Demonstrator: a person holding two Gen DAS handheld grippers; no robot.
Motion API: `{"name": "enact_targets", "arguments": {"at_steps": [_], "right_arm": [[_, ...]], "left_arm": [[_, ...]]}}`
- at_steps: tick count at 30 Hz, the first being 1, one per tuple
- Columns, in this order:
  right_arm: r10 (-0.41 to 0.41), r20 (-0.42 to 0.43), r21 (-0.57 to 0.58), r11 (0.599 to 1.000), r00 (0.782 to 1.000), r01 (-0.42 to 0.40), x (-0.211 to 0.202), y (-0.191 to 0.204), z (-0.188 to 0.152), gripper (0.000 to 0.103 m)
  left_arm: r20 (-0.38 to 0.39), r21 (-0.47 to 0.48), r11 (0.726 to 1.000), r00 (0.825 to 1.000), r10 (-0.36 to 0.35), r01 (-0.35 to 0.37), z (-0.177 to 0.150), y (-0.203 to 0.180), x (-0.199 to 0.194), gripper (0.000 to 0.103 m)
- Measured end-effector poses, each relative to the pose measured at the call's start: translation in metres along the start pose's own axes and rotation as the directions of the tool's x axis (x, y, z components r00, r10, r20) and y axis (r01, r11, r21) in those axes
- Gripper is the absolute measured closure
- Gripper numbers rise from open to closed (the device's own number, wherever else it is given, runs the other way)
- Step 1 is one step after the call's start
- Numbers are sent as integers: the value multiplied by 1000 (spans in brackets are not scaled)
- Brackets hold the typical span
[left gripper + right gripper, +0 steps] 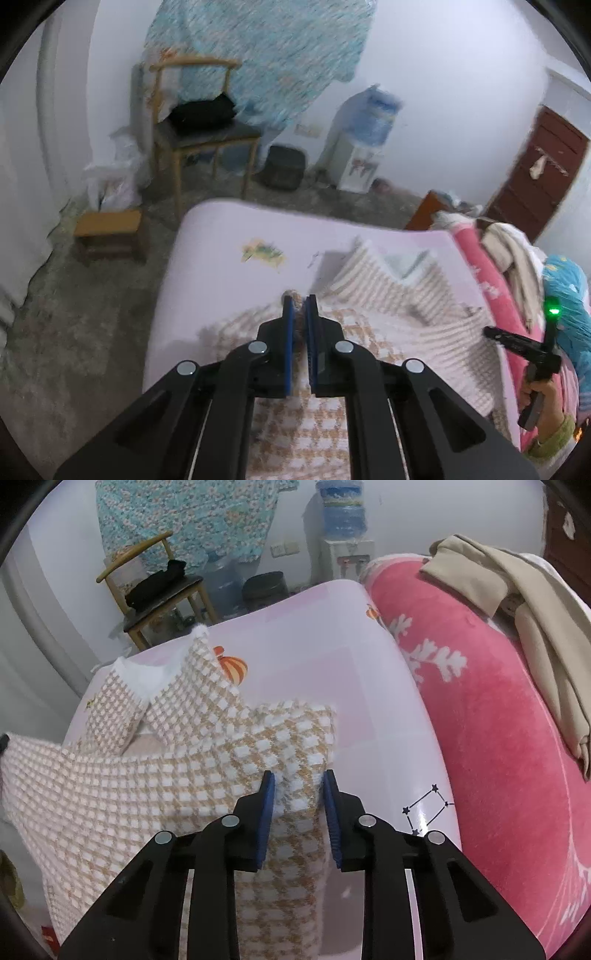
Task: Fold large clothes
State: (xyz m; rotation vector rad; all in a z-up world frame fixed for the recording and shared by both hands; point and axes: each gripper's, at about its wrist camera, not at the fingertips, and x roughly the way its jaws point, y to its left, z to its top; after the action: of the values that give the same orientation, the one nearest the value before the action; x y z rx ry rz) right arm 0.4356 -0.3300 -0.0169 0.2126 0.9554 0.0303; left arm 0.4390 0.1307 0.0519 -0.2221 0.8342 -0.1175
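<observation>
A tan and white checked garment (373, 291) (177, 775) lies spread over the pale pink bed sheet (221, 243) (332, 627). Its collar end is folded up towards the far side. My left gripper (299, 301) is shut on a raised edge of the garment at its near left side. In the right wrist view my right gripper (298, 786) has a bunched ridge of the same garment pinched between its blue pads (266, 801). The left wrist view also shows the right gripper (491, 332) held by a hand (546, 398) at the garment's right edge.
A pink blanket (480, 720) with beige clothes (535, 627) on it lies along the right of the bed. On the floor beyond stand a wooden chair (199, 140), a low stool (107, 225) and a water dispenser (362, 147). A brown door (535, 166) is far right.
</observation>
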Motion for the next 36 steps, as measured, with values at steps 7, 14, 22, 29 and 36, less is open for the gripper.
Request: {"name": "enact_targets", "arguments": {"at_steps": [7, 14, 22, 29, 36], "right_arm": [[-33, 51, -38, 999, 998, 35, -2, 7, -1, 94], [-84, 103, -66, 994, 991, 91, 4, 12, -5, 96], [-76, 72, -53, 995, 995, 80, -6, 2, 0, 67], [126, 68, -323, 941, 990, -98, -48, 67, -28, 71], [51, -52, -480, 874, 997, -70, 11, 123, -61, 82]], "left_arm": [[-130, -71, 996, 990, 46, -55, -55, 40, 47, 97], [-98, -18, 995, 991, 94, -97, -53, 29, 43, 96], [-31, -31, 991, 991, 130, -131, -58, 35, 29, 77], [36, 126, 991, 999, -39, 34, -59, -18, -14, 75], [-194, 113, 991, 979, -53, 76, -85, -56, 69, 75]]}}
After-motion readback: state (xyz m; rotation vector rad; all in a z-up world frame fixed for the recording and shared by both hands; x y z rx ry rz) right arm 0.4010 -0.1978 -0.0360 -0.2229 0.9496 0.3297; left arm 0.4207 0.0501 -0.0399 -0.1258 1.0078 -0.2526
